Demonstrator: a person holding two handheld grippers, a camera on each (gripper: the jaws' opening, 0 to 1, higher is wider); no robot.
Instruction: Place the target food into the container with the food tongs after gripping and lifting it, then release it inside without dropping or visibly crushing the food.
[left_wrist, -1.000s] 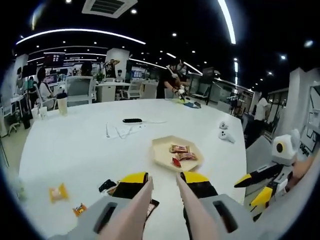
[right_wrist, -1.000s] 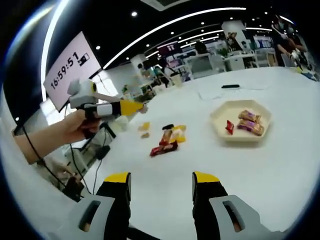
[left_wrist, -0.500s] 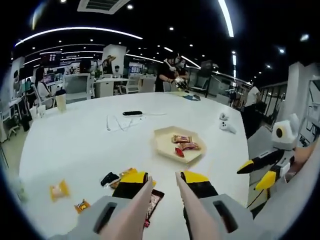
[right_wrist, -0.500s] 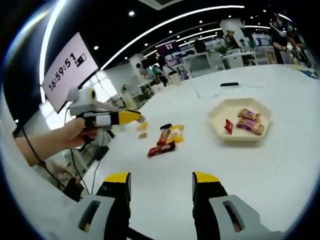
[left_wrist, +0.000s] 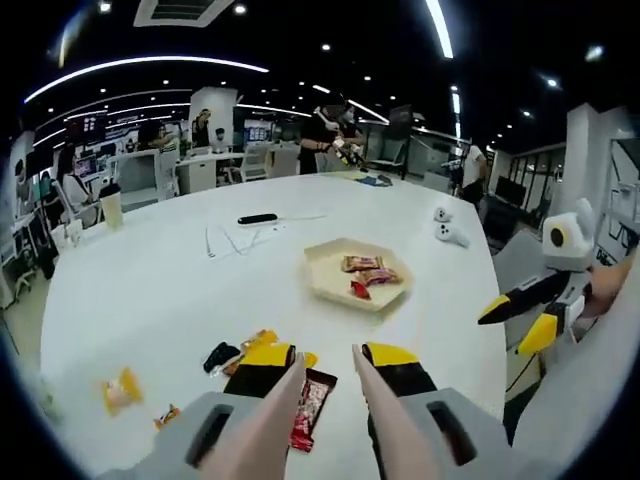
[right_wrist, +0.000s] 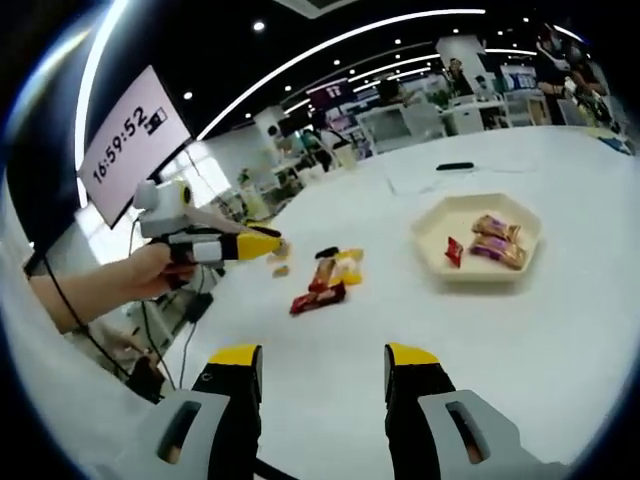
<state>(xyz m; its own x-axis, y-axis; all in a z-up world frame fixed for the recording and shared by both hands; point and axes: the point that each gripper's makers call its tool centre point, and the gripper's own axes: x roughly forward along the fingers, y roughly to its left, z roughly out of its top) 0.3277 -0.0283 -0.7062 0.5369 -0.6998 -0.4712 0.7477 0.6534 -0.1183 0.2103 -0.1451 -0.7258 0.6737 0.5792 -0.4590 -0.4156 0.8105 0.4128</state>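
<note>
Three wrapped snacks (left_wrist: 365, 277) already in your hexagonal tray (left_wrist: 325, 290) on white table (left_wrist: 150, 290). Loose snack pile (right_wrist: 322, 283) apart from tray, partly hidden behind your left gripper (left_wrist: 327, 372) jaws. Left gripper parted, nothing held. Right gripper (right_wrist: 323, 380) wide apart, empty. Wrapper labels unreadable.

A shallow, cream, six-sided container (left_wrist: 356, 278) sits flat on the white table, already holding three wrapped snacks: one small red, two brownish. Well apart from it lies a loose cluster of wrapped food (right_wrist: 322, 280): a dark red packet (left_wrist: 311, 408) lying flat, with yellow, orange and black wrappers just beside it.
</note>
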